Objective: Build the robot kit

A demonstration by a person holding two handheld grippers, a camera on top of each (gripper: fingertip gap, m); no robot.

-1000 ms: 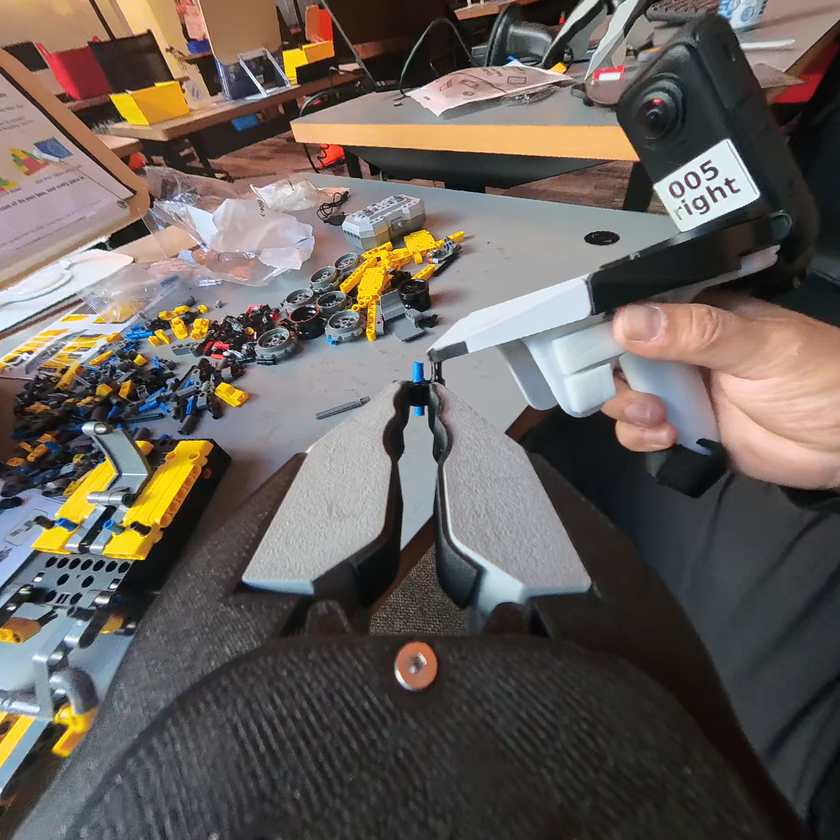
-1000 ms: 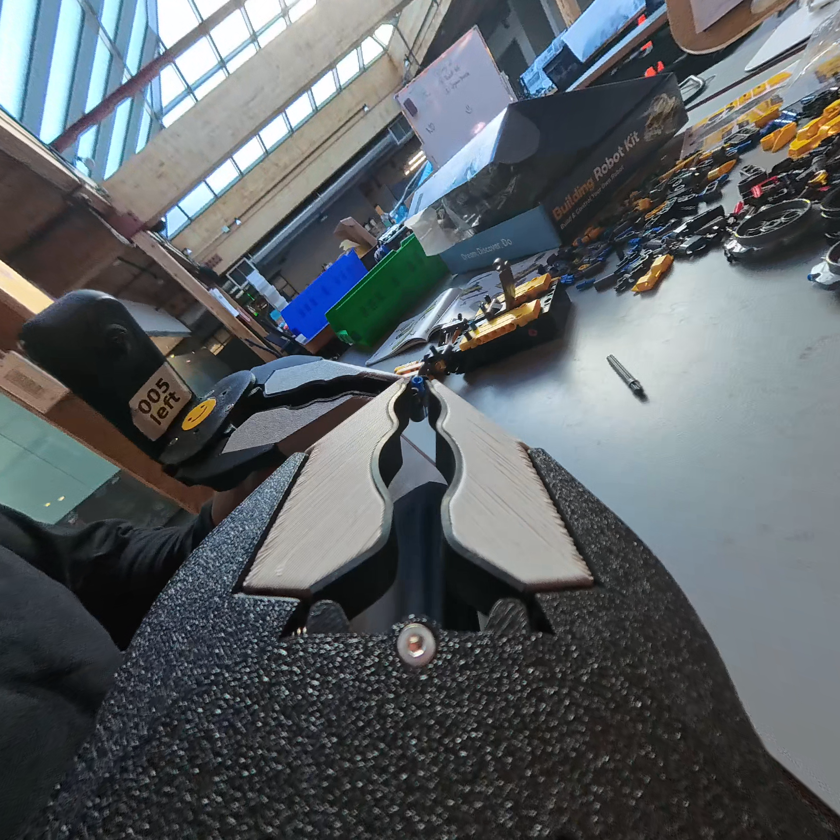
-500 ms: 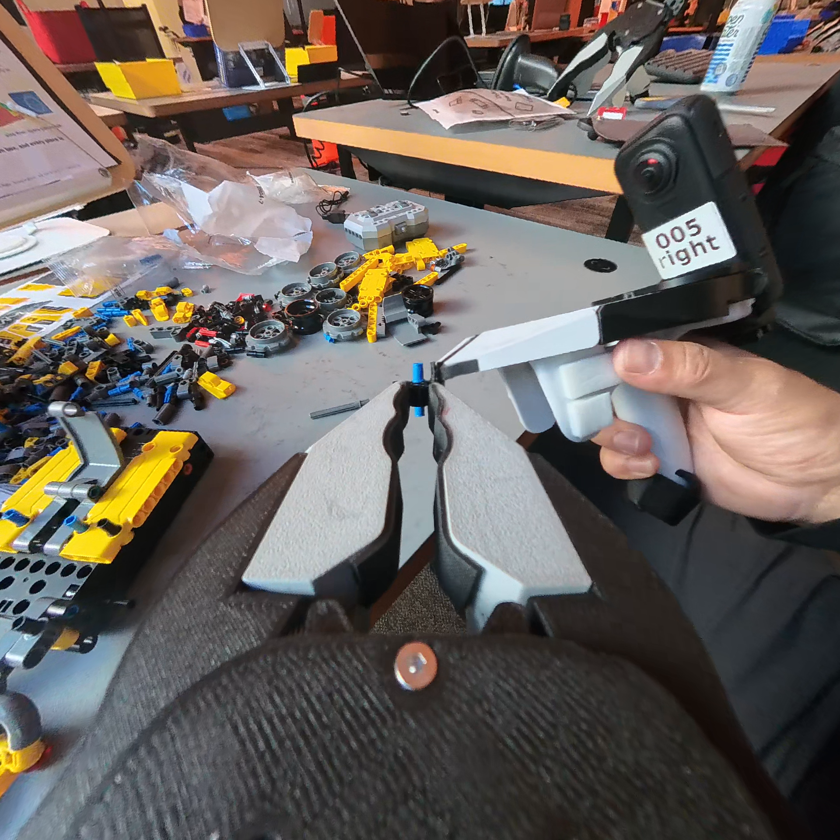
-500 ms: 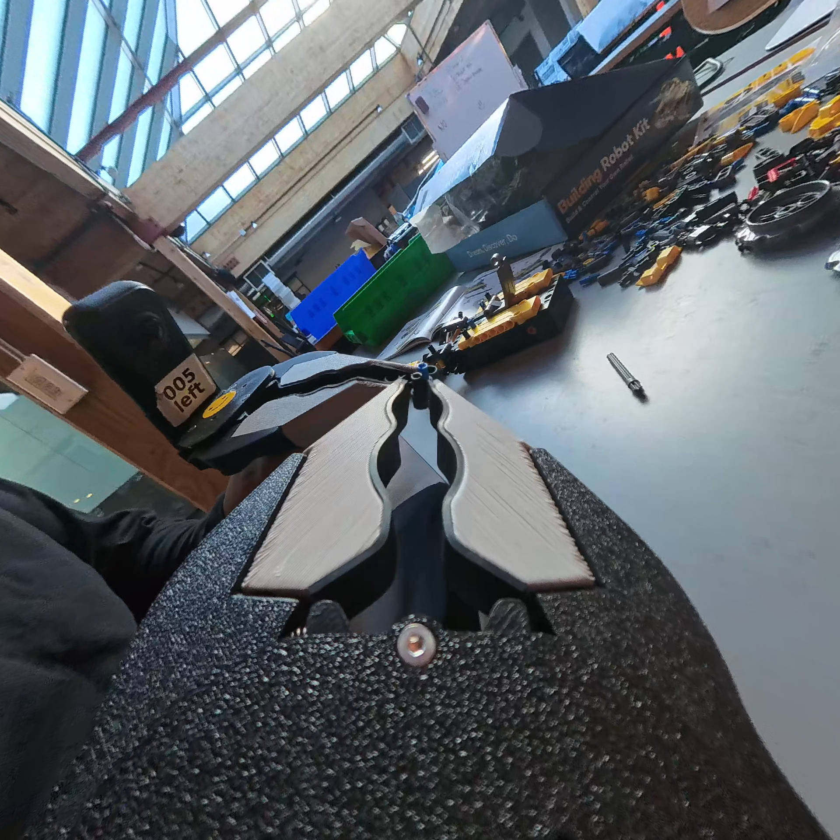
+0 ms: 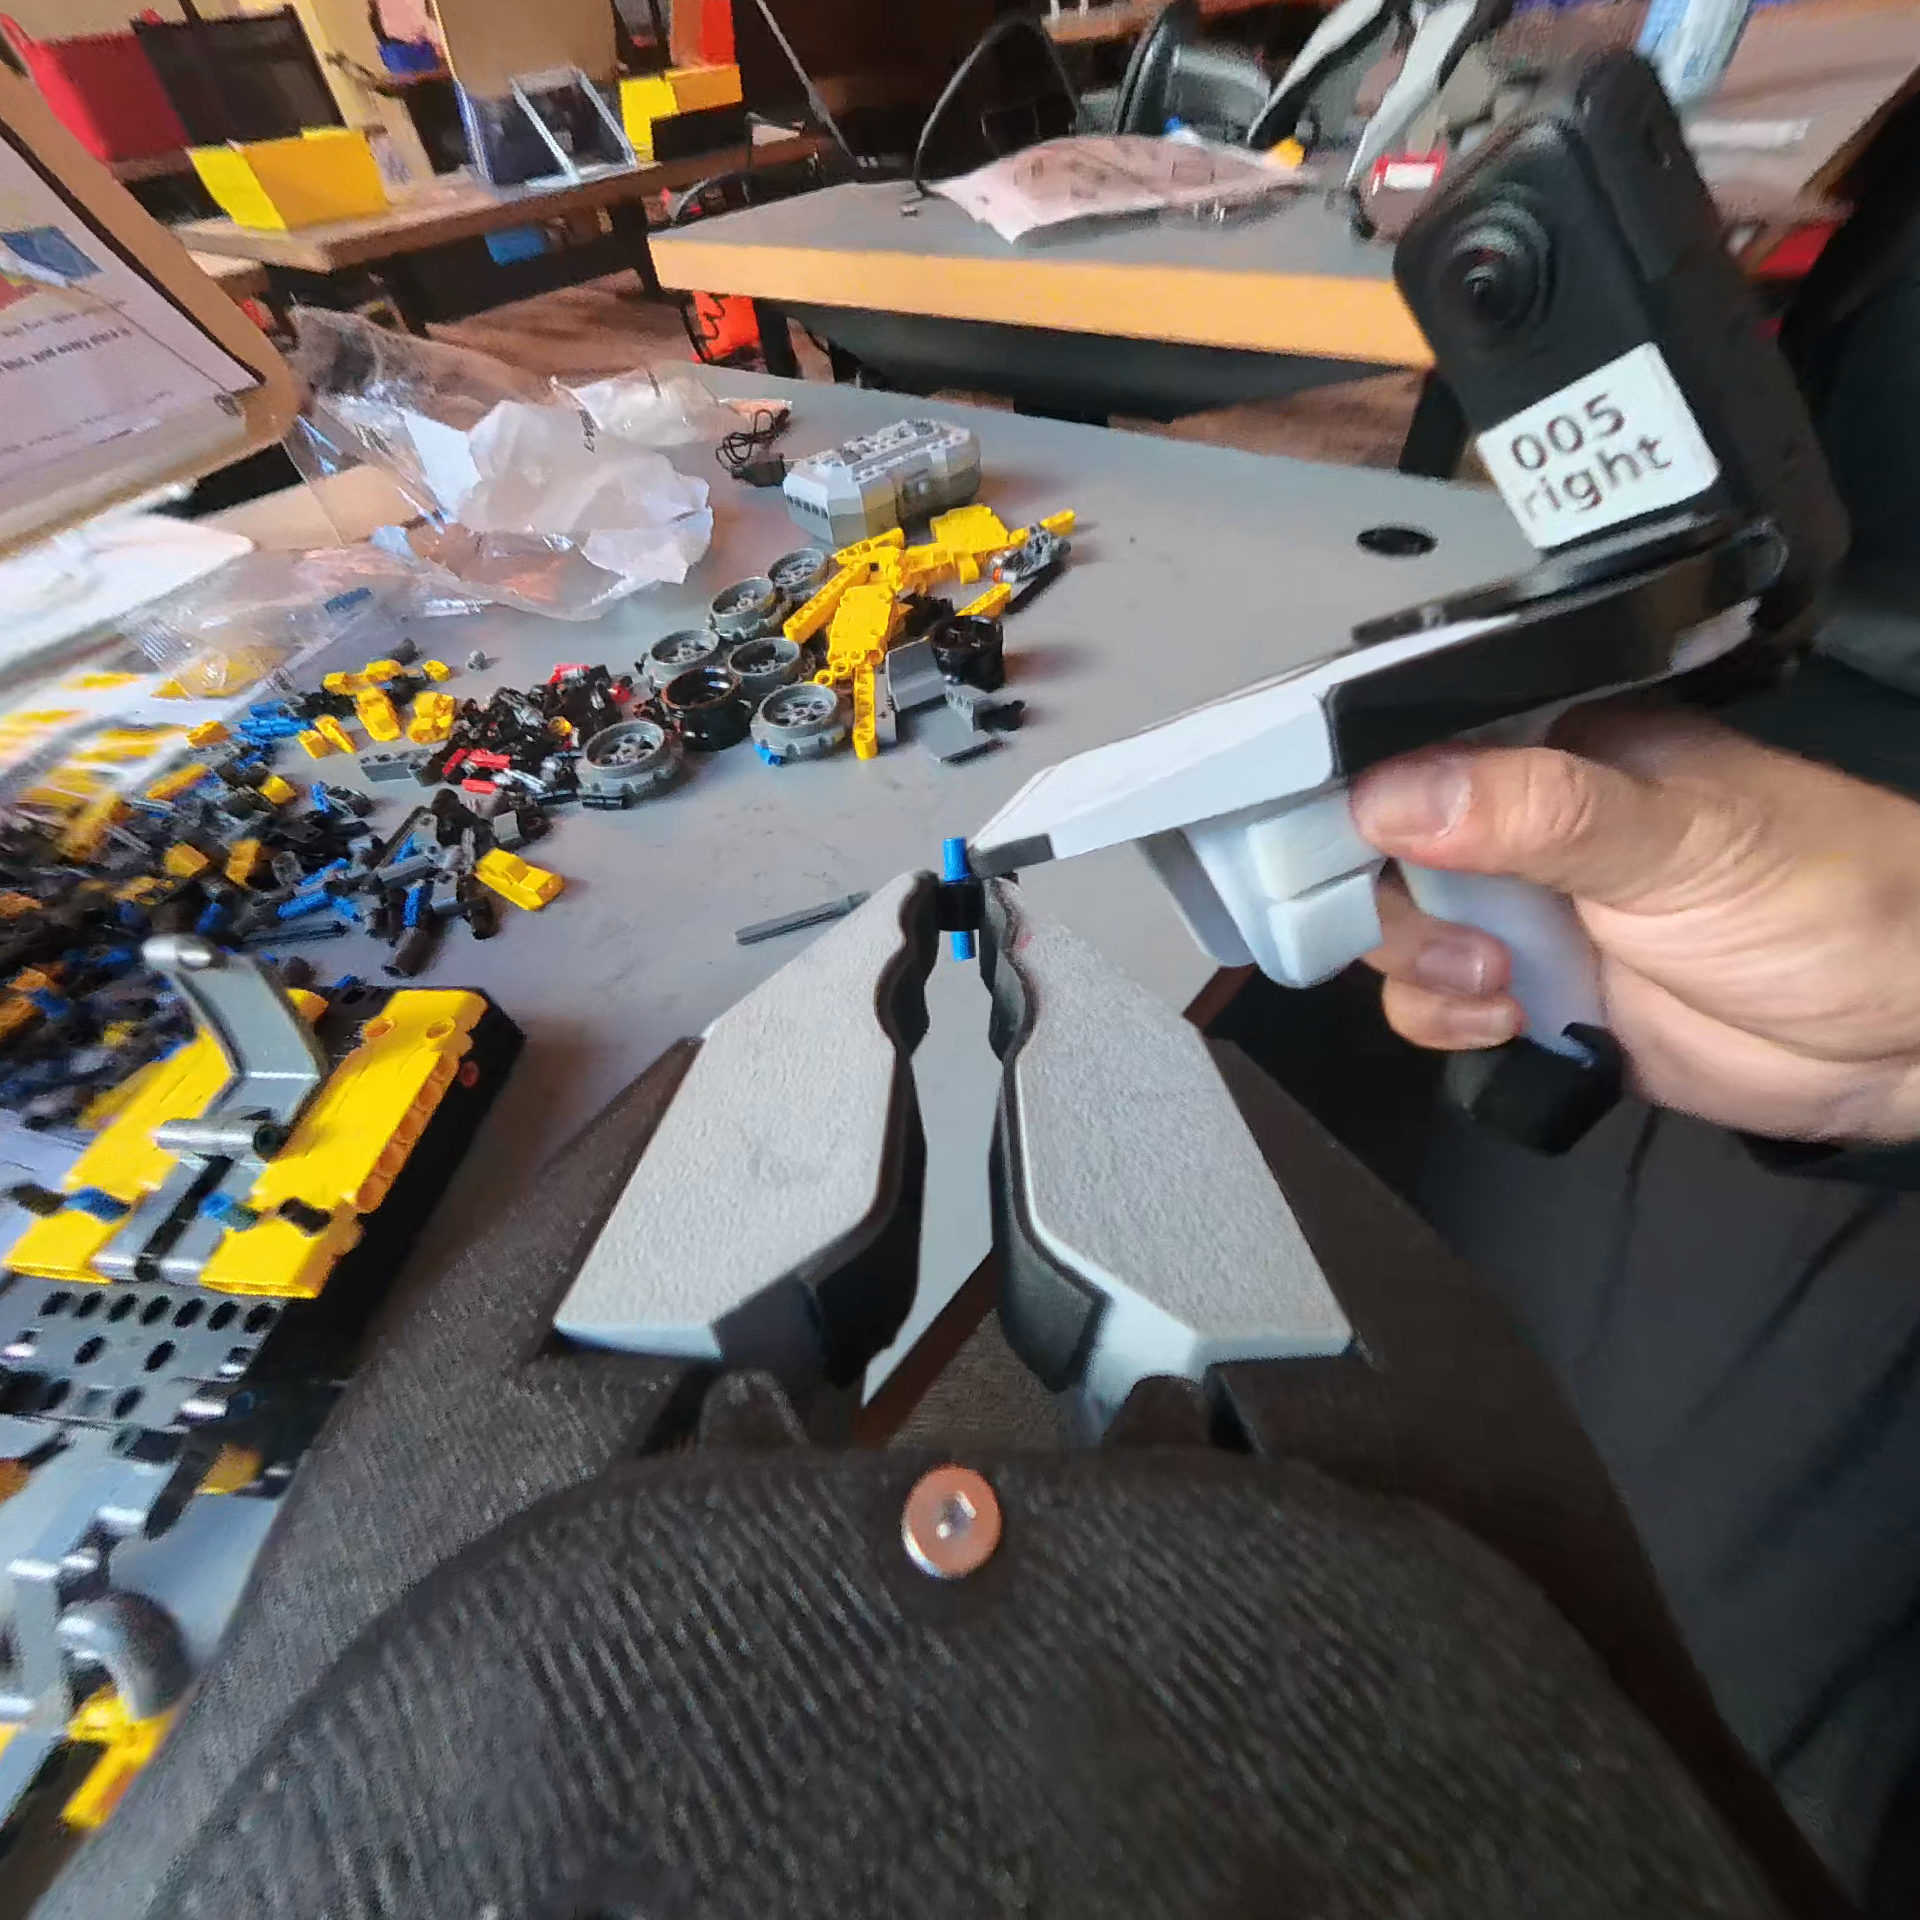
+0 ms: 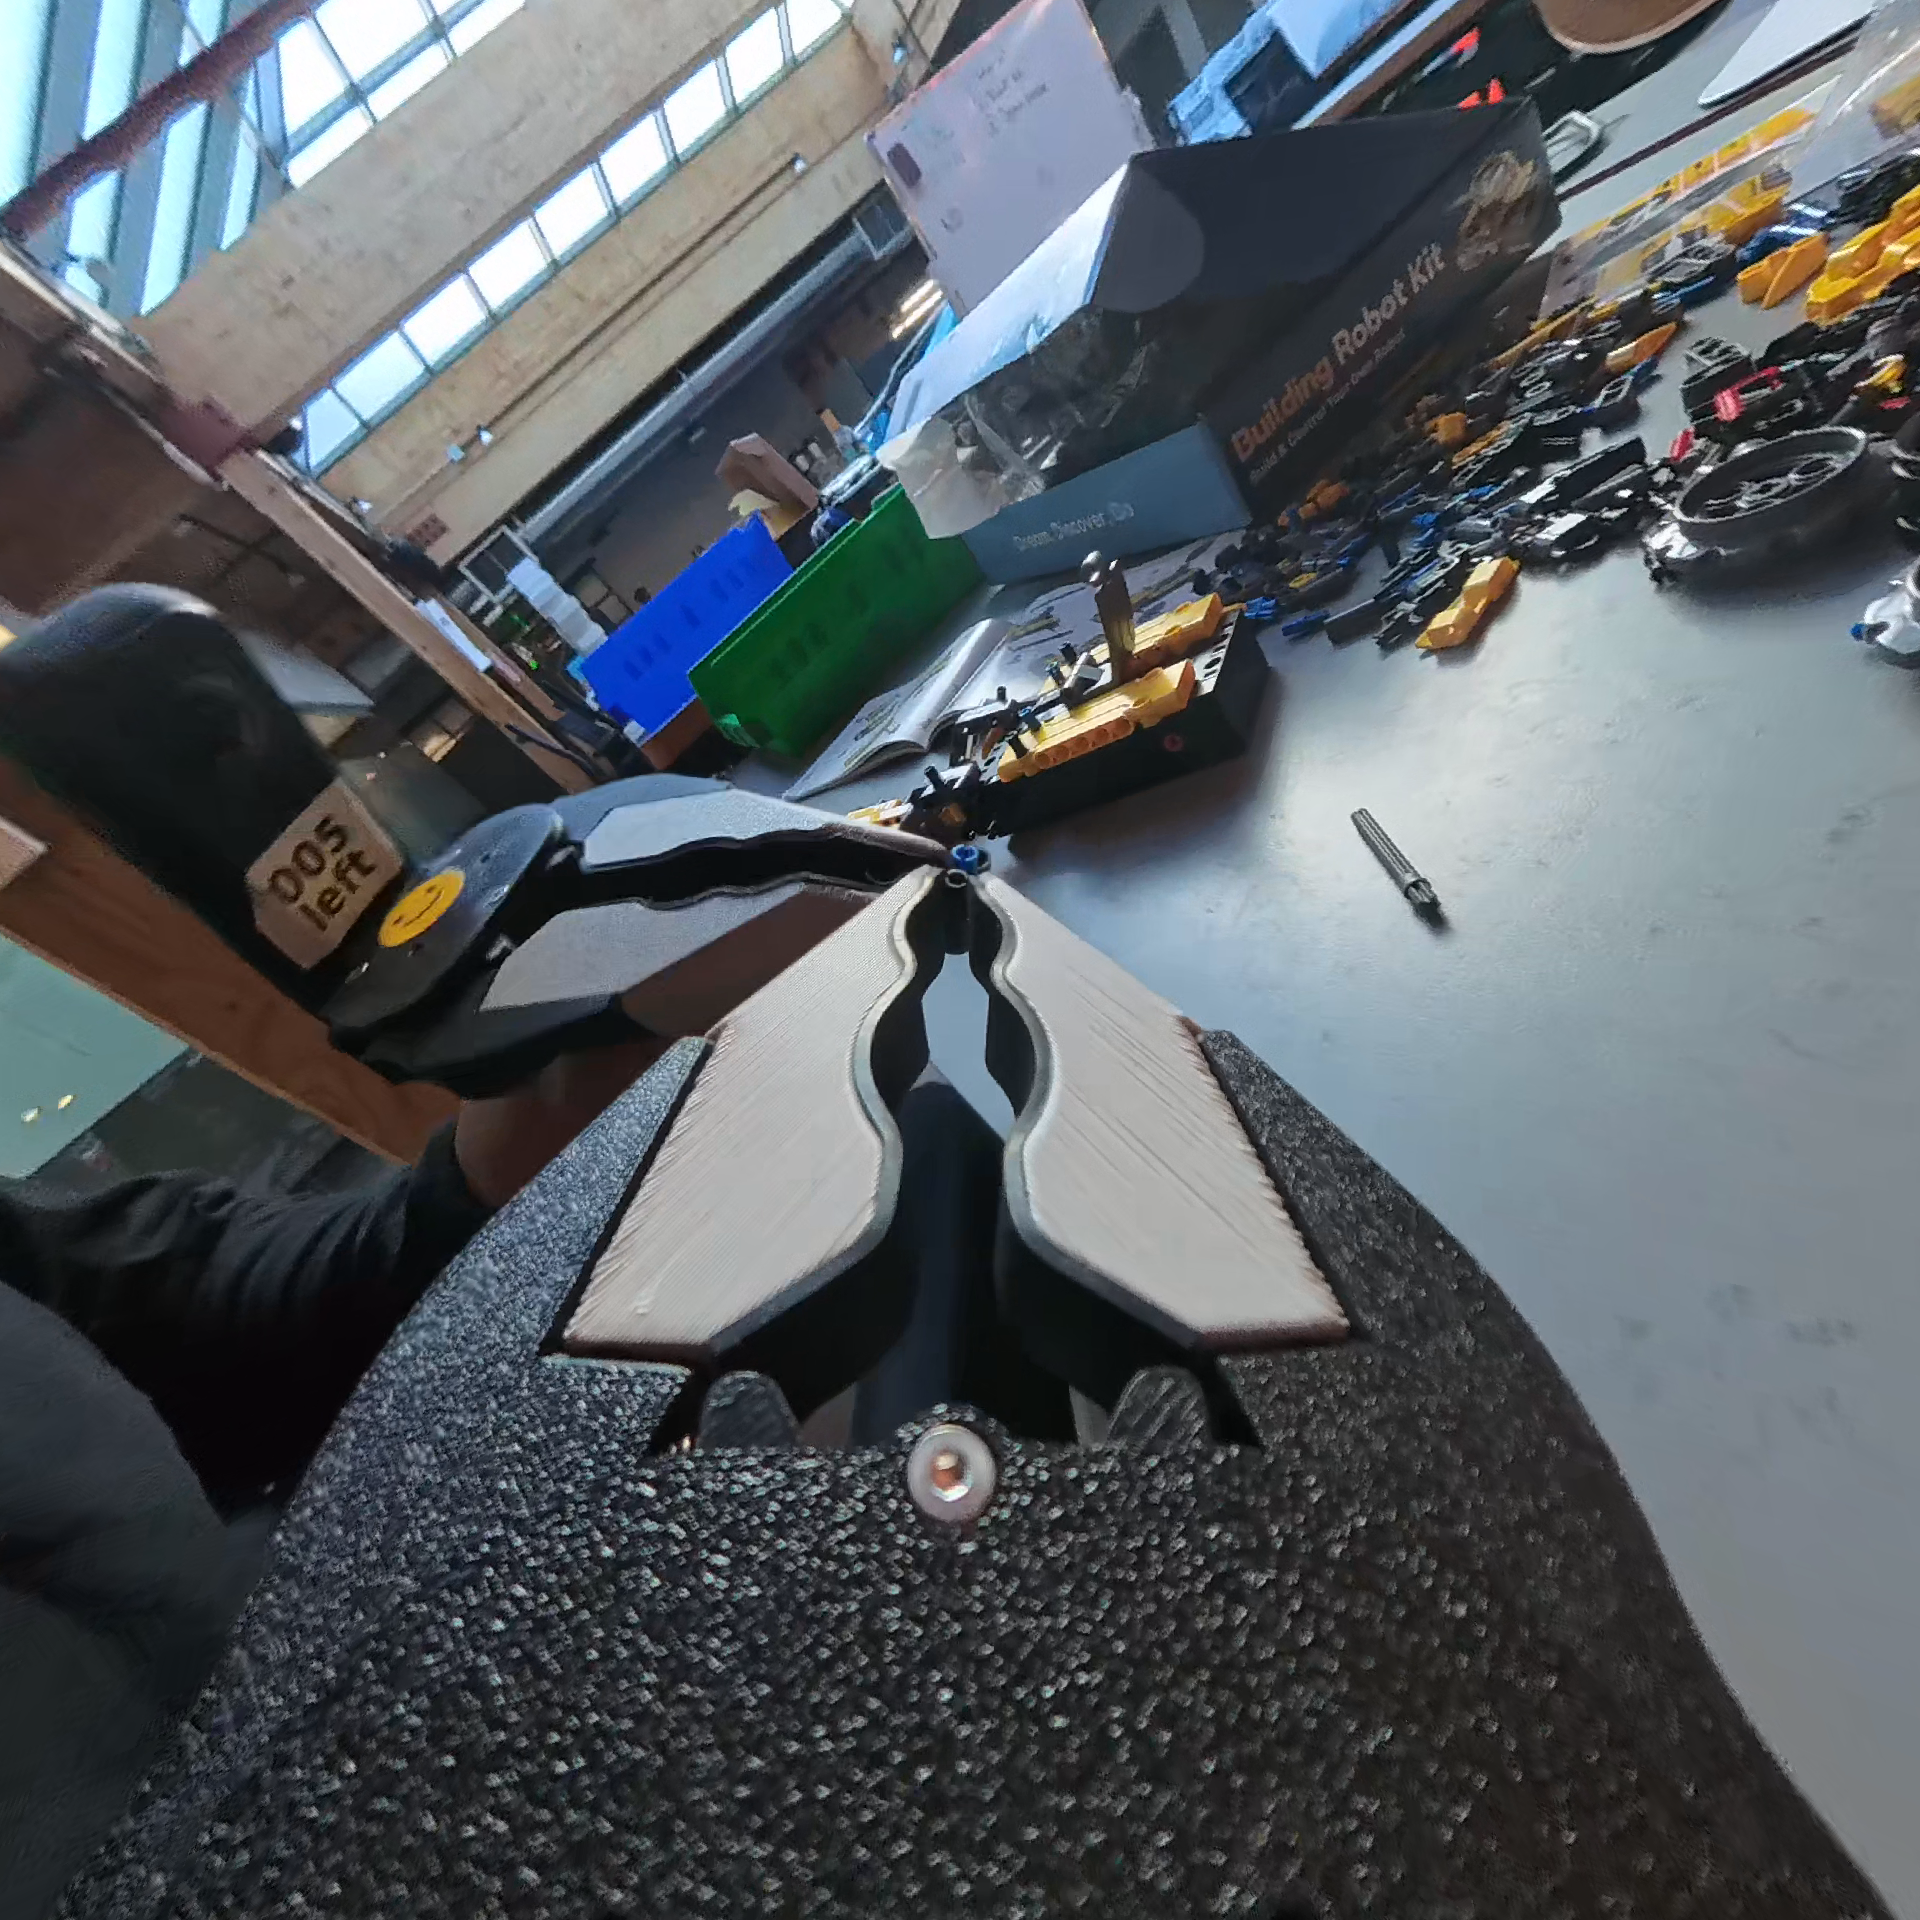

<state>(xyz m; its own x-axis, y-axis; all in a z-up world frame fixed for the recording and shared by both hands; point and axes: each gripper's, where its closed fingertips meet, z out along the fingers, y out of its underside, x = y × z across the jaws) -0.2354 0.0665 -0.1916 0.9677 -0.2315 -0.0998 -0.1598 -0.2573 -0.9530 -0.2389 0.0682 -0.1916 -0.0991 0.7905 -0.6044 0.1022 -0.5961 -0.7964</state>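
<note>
My left gripper is shut on a small black connector with a blue pin through it, held above the grey table's near edge. My right gripper is shut, and a small dark piece shows between its tips. In the left wrist view its tip touches the upper end of the blue pin. In the right wrist view the blue pin sits just past my tips, with the left gripper coming in from the left. A hand holds the right gripper.
A yellow and black part-built model stands left of the grippers. A grey axle lies on the table just beyond them. Farther off are loose parts, wheels, a grey hub, plastic bags and a dark box. Less than 4 cm separates the two grippers' tips.
Both grippers stay shut and tip to tip at the blue pin. They have shifted and tilted a little together. Nothing was let go.
</note>
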